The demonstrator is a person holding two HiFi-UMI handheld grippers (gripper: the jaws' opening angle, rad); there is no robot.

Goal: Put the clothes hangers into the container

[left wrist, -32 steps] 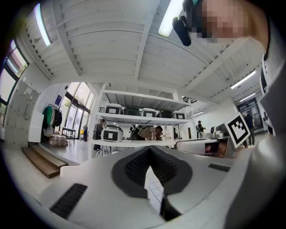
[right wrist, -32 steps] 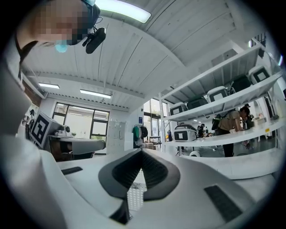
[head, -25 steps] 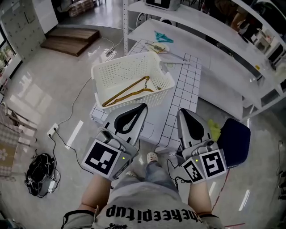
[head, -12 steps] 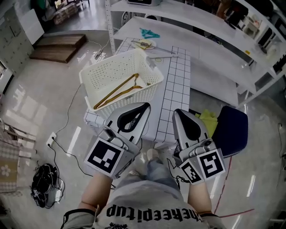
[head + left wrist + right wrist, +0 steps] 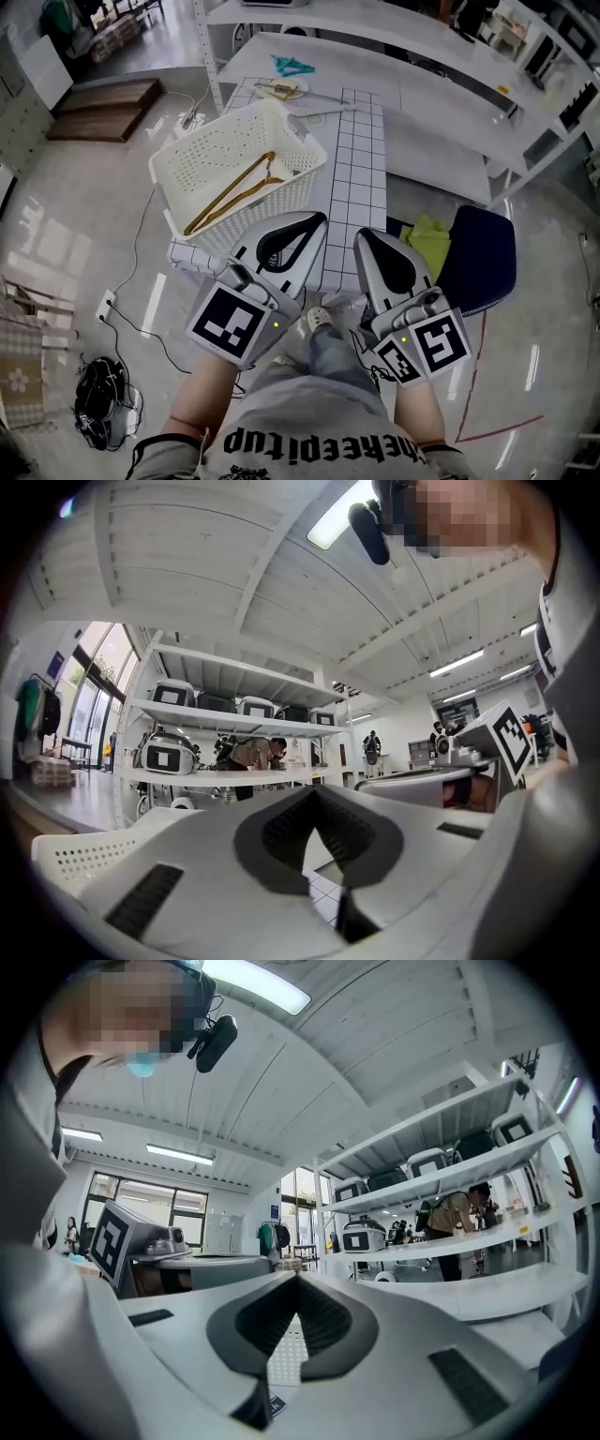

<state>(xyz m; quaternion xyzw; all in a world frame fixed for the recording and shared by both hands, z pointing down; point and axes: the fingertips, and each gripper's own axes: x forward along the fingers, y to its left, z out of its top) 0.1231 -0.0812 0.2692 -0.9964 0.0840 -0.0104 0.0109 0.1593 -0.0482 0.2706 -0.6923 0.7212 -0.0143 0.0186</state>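
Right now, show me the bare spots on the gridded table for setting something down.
Free: on the gridded table, the strip between the basket and the right edge, down to the near end. Crowded: the left side under the basket, and the far end with loose items.

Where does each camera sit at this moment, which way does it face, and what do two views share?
Head view: on the person's head, facing steeply down at the white basket holding a wooden hanger on the gridded table; left gripper, right gripper and shirt show.
Left gripper view: on the left gripper, facing level along its shut jaws toward white shelving; shirt at right.
Right gripper view: on the right gripper, level along its shut jaws; shirt at left.
Shared: both gripper views show a bystander leaning at the shelving.
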